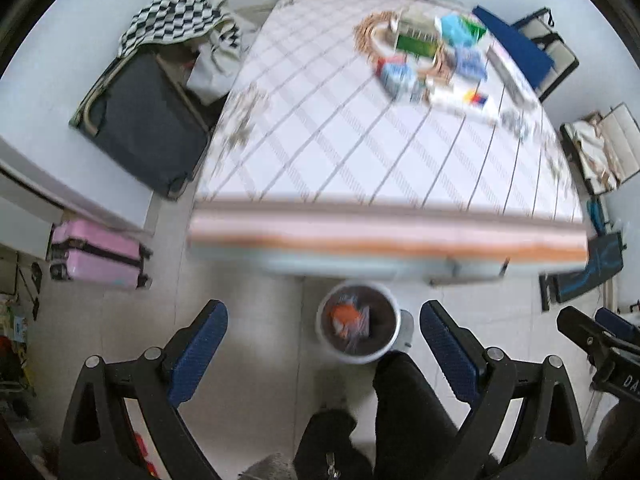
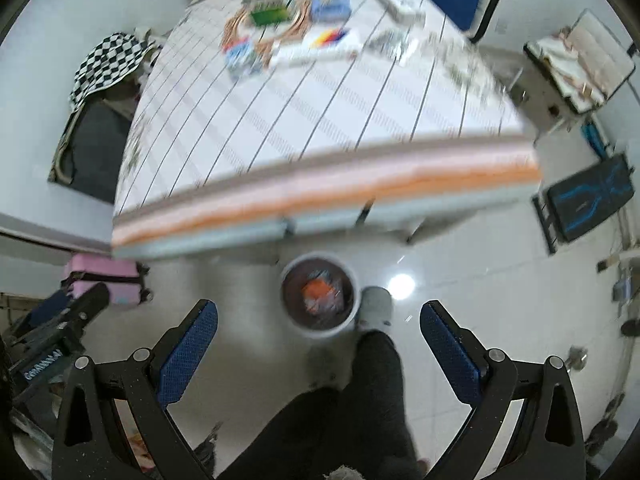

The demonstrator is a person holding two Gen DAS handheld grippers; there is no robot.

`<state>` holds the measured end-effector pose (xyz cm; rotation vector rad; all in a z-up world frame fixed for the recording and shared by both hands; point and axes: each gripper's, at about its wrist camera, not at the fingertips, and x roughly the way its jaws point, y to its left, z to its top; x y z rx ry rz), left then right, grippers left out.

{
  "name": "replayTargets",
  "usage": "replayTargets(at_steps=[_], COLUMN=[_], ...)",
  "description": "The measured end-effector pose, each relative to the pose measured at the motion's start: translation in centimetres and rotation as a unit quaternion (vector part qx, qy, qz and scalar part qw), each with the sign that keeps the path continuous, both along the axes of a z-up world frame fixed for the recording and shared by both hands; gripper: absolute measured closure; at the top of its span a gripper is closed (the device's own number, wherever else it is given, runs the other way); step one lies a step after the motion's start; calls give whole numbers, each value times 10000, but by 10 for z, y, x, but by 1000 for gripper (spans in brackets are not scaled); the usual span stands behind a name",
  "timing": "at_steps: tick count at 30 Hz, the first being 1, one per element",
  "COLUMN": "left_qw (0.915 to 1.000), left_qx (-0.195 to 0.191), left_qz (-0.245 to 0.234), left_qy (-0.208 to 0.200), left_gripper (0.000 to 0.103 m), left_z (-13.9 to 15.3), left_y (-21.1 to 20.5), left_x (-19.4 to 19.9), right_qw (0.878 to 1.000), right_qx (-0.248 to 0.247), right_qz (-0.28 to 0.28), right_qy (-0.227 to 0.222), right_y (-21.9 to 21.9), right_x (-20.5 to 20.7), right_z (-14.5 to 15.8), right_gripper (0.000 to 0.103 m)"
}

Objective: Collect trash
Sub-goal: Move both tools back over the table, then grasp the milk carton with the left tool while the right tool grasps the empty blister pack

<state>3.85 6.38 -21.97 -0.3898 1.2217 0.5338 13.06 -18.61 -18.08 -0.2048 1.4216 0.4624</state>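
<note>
A round white trash bin (image 1: 358, 325) (image 2: 319, 295) stands on the floor just in front of the table, with orange and blue wrappers inside. Both grippers hang high above the floor over it. My left gripper (image 1: 324, 344) is open with nothing between its blue pads. My right gripper (image 2: 318, 344) is open and empty too. On the far part of the table (image 1: 360, 152) (image 2: 320, 120) lie several packets and boxes: a green box (image 1: 416, 44) (image 2: 269, 14), blue packets (image 1: 470, 62) (image 2: 330, 4) and a white box (image 1: 460, 100) (image 2: 316, 46). Both views are blurred.
A person's dark-trousered legs (image 1: 404, 408) (image 2: 360, 400) and a grey slipper (image 2: 374, 306) stand beside the bin. A pink suitcase (image 1: 98, 254) (image 2: 106, 278) and a dark suitcase (image 1: 148, 124) lie left. Chairs (image 1: 520, 46) (image 2: 588, 200) stand right of the table.
</note>
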Motion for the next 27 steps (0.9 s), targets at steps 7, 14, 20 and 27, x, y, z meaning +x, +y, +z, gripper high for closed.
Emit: replayTargets(at_steps=[7, 14, 20, 27], left_qw=[9991, 9948, 9911, 9887], left_qx=[303, 263, 238, 119], left_qz=[187, 595, 776, 930], left_qy=[246, 779, 1055, 1171], left_gripper=[3, 3, 3, 3], left_z=[-1, -42, -68, -80], left_y=[27, 51, 66, 88], left_x=[107, 208, 256, 284], right_qw=[9988, 9843, 9657, 9841], right_qx=[-307, -1231, -1520, -1146], right_qz=[208, 1194, 2101, 1308], right_qy=[-307, -416, -94, 349], right_y=[19, 66, 104, 97], right_x=[139, 282, 337, 366], right_z=[-9, -84, -145, -159], right_gripper=[1, 1, 1, 32])
